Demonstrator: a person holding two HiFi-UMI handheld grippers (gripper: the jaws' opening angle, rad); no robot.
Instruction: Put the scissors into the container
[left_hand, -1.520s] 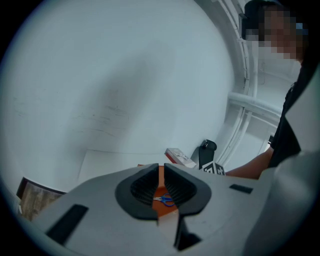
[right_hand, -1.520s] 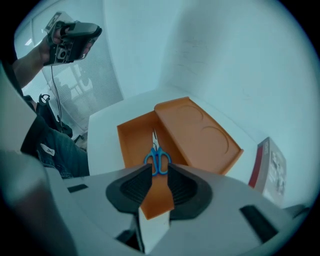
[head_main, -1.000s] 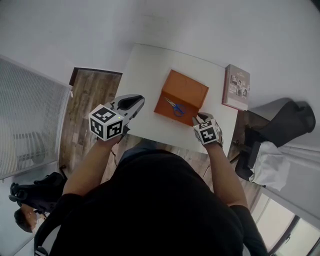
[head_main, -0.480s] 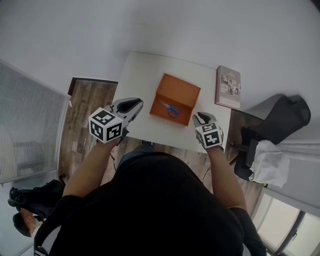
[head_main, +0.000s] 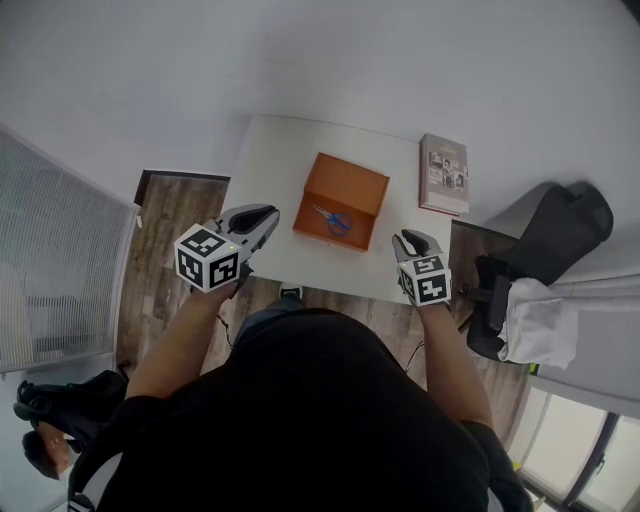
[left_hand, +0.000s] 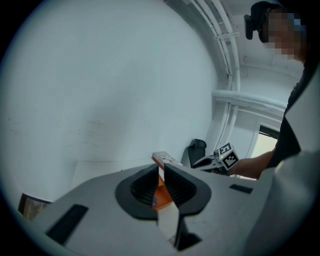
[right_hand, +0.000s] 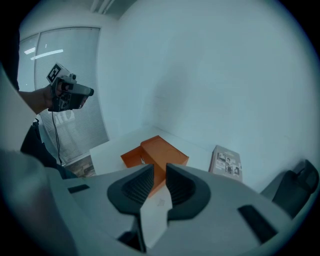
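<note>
Currently we list, on the white bench (head_main: 272, 165): one orange container (head_main: 356, 184), lid open, and in it the scissors (head_main: 329, 219), blue-handled, lying flat on its floor. One book (head_main: 443, 174) lies flat just beside the container, near the bench's far right edge. One black chair (head_main: 562, 228) stands off the bench's right end.

Left gripper (head_main: 262, 217): we hold it over the bench's near left edge, apart from the container. In the left gripper view its jaws (left_hand: 161, 168) stand drawn close, only a sliver between them, with nothing gripped. We see a strip of the orange container (left_hand: 160, 193) through that sliver, well beyond the tips.

Right gripper (head_main: 410, 241): we hold it at the near right edge of the bench, beside the container's right corner and clear of it. In the right gripper view its jaws (right_hand: 160, 168) are a little apart and empty. The container (right_hand: 161, 150) lies ahead of them and slightly left, the book (right_hand: 226, 164) to the right.

Scissors relative to jaws: inside the container, between the two grippers in the head view, touched by neither.
</note>
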